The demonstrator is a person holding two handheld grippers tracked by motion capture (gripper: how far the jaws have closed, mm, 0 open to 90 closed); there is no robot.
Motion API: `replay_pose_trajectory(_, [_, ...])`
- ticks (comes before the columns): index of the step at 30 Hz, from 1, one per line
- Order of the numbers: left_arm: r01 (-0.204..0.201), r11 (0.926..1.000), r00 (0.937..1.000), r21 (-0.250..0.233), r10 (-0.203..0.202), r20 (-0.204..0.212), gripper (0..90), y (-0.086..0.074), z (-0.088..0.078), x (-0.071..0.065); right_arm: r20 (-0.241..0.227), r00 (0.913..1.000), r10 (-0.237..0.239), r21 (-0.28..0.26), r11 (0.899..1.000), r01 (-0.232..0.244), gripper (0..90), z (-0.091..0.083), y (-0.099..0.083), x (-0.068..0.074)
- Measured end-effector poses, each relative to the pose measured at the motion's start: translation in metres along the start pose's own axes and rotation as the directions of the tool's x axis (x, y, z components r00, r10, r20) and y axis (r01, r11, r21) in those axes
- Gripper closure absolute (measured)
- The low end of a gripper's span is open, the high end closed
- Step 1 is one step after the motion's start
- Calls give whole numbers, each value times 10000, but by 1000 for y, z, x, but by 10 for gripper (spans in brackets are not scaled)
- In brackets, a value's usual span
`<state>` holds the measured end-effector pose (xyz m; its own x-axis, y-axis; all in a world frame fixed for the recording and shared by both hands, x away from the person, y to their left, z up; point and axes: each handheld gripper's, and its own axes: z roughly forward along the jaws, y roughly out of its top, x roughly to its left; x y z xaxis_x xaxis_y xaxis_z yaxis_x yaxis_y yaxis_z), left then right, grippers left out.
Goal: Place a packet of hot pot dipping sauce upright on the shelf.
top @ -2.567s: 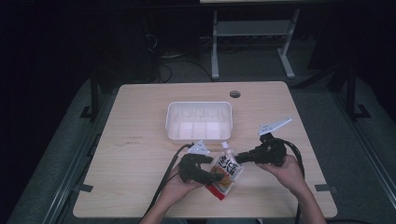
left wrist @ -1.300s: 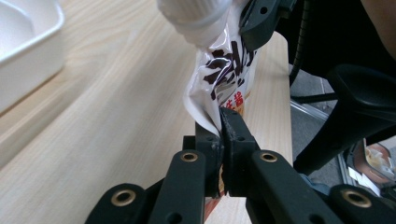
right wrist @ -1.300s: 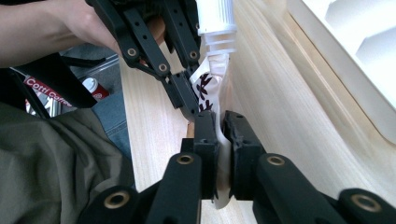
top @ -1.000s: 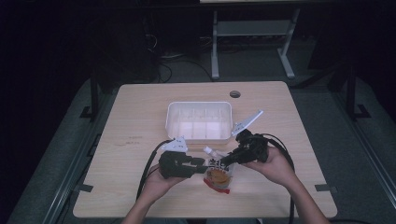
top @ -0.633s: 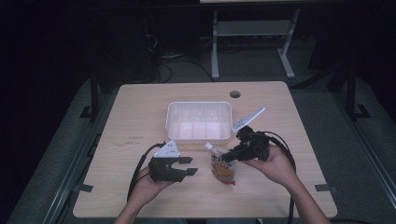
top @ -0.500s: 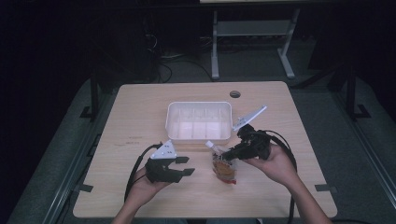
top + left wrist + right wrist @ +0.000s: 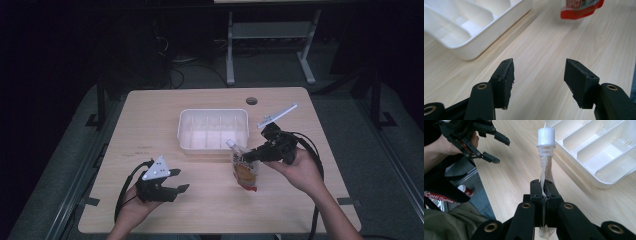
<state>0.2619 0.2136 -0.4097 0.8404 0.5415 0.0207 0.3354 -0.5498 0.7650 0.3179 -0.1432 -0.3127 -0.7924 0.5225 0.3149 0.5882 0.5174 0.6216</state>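
At a pale wooden table [image 7: 150,120], a person works with a hand-held gripper in each hand. In the high view the right gripper [image 7: 249,156], right of centre in the frame, is clamped on the upper edge of a red-and-orange spouted pouch [image 7: 245,173], which hangs upright from the jaws just below the lower right corner of a white divided tray [image 7: 212,111]; whether its bottom edge touches the table cannot be told. The right gripper view shows those jaws pressed together on the pouch's clear neck [image 7: 544,185], with the white screw cap [image 7: 546,137] standing above them, near the tray's rim [image 7: 574,160] at the upper right of that frame. The left gripper [image 7: 179,180], in the lower left of the high view, is held well apart from the pouch with its jaws spread wide and nothing between them. The left gripper view confirms the wide gap over bare wood, with the tray [image 7: 471,47] at the upper left and the pouch's red lower edge [image 7: 580,11] at the top of the frame. A round cable hole [image 7: 251,100] sits near the table's far edge.
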Motion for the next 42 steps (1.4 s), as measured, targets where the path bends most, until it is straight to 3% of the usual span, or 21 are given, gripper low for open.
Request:
replay_pose_trajectory(11, [169,9999,9988,-29,-170,-459,363,-20,-8,5,266,9992,282,-154,9995,-278,868,-7,10,0])
replay_pose_trajectory(32, [401,9992,9956,43,-396,-850,311,-35,-14,13,914,9927,788,-795,9943,-716,868,-30,42,-5])
replay_pose_trajectory(42, [747,9970,9915,-203,-765,-1051,306,-40,-20,21,1341,9821,1320,-1158,9864,-1167,868,-37,67,-19])
